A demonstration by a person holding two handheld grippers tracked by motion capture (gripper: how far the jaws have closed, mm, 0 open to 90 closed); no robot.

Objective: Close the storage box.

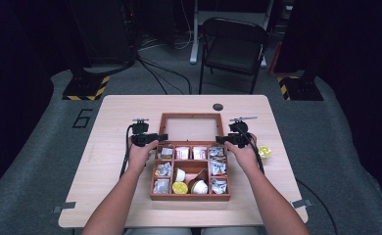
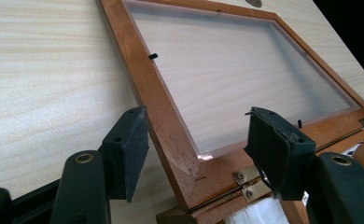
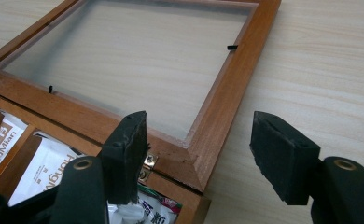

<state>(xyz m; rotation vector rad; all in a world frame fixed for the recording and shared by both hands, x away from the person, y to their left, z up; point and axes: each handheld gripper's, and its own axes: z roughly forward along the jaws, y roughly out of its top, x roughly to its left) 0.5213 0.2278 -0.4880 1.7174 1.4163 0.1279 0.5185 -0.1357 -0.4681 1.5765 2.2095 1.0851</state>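
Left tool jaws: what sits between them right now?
The left tool is open across the hinged corner of the lid frame, beside a brass hinge, in the left gripper view.

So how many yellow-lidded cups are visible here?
2: one cup in the box, bottom row; another cup on the table, right of the box. Others may be hidden.
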